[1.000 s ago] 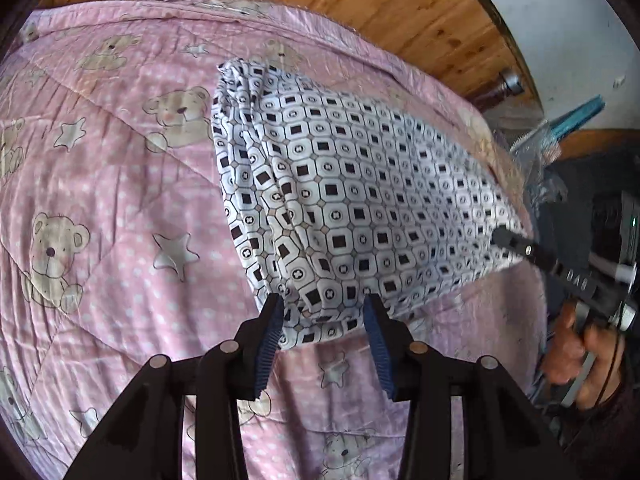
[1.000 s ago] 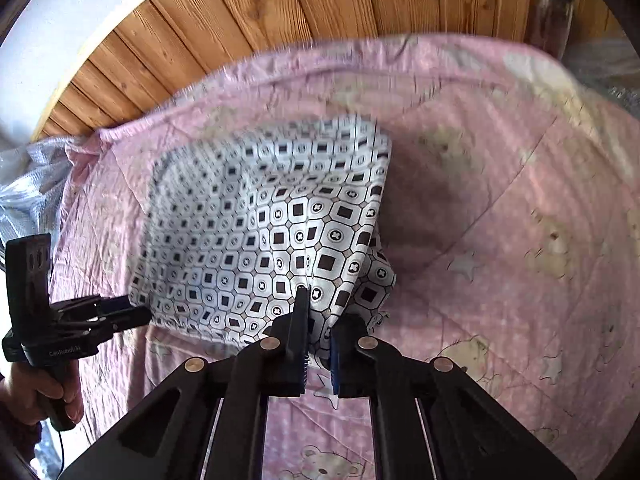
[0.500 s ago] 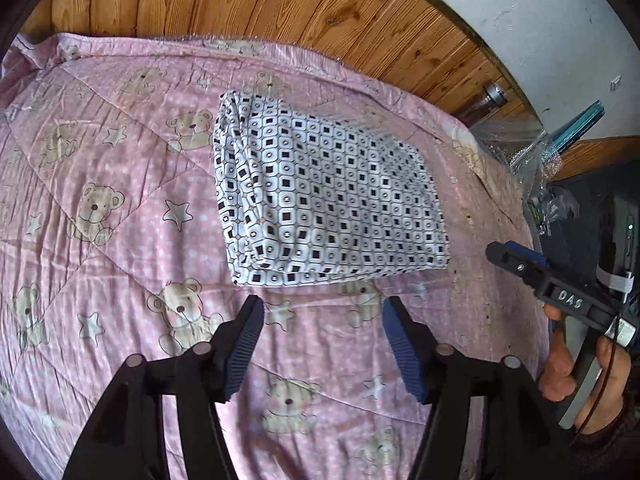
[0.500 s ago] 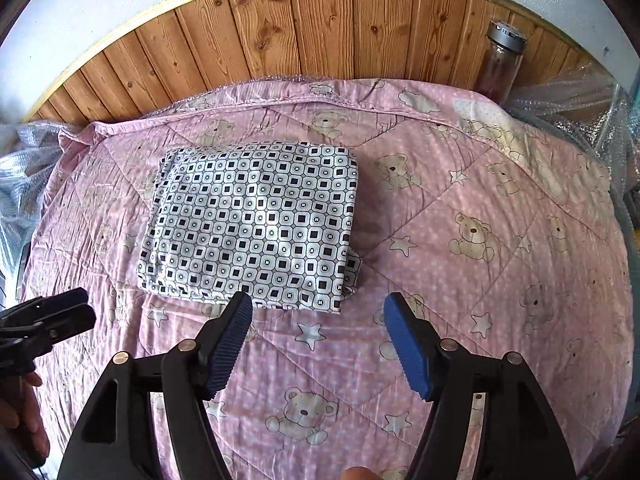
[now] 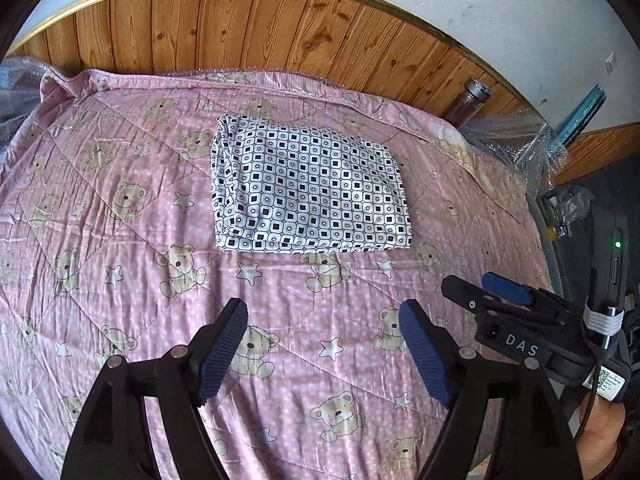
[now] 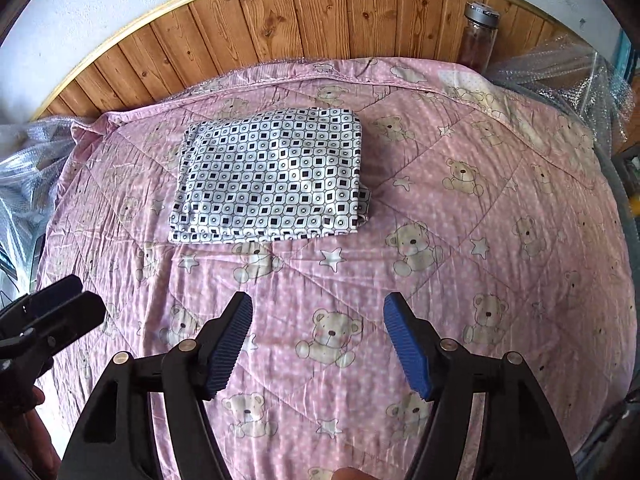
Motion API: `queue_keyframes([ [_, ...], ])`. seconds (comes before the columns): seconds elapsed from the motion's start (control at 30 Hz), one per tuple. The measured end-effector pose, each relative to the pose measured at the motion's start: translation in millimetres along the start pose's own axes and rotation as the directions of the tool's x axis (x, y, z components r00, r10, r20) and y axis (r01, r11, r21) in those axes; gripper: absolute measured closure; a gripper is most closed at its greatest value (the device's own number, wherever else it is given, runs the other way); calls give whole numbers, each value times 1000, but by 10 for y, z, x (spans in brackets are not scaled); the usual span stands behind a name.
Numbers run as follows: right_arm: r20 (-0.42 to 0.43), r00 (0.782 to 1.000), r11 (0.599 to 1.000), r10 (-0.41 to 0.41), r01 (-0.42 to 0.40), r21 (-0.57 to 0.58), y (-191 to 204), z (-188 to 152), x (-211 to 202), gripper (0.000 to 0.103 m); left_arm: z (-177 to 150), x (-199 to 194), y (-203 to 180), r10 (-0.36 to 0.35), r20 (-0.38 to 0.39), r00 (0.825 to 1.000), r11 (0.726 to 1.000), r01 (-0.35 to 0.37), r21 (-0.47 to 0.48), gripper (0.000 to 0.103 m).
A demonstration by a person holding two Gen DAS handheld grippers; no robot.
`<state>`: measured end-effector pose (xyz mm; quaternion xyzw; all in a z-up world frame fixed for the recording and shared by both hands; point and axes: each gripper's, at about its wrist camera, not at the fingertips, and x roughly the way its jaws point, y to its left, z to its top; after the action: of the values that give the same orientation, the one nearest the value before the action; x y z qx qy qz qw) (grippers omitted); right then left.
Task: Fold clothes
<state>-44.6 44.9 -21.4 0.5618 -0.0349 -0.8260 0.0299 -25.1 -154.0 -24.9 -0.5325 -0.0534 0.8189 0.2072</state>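
Note:
A black-and-white patterned garment (image 5: 308, 192) (image 6: 268, 180) lies folded into a flat rectangle on the pink teddy-bear quilt (image 5: 120, 280) (image 6: 500, 240). My left gripper (image 5: 322, 344) is open and holds nothing, hanging above the quilt well short of the garment's near edge. Equally open with nothing between its fingers, my right gripper (image 6: 318, 340) is also pulled back from the garment. In the left wrist view the right gripper (image 5: 476, 292) shows at the right edge in a person's hand (image 5: 600, 432). At the left edge of the right wrist view, the left gripper (image 6: 60, 304) shows.
A wooden panelled wall (image 5: 240, 28) runs behind the quilt. A glass bottle with a metal cap (image 6: 480, 36) stands at the back right. Bubble wrap (image 6: 568, 76) lies at the right, more of it (image 6: 24, 160) at the left.
Both grippers let go of the garment's near edge, opened wide and drew back and up. The garment dropped flat onto the quilt as a folded rectangle.

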Motion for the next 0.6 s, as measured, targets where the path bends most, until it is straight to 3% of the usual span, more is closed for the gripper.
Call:
queue_keyframes([
  [0.37,13,1000,1000,-13,13,6,312,-314,-302,38,-203,-528,-34,-7,80,997,998,1,65,24],
  [0.6,39,999,1000,-19,19,1,490,-363,-452,41,-295,-735,-65,22,121,992,992,-36,118,24],
])
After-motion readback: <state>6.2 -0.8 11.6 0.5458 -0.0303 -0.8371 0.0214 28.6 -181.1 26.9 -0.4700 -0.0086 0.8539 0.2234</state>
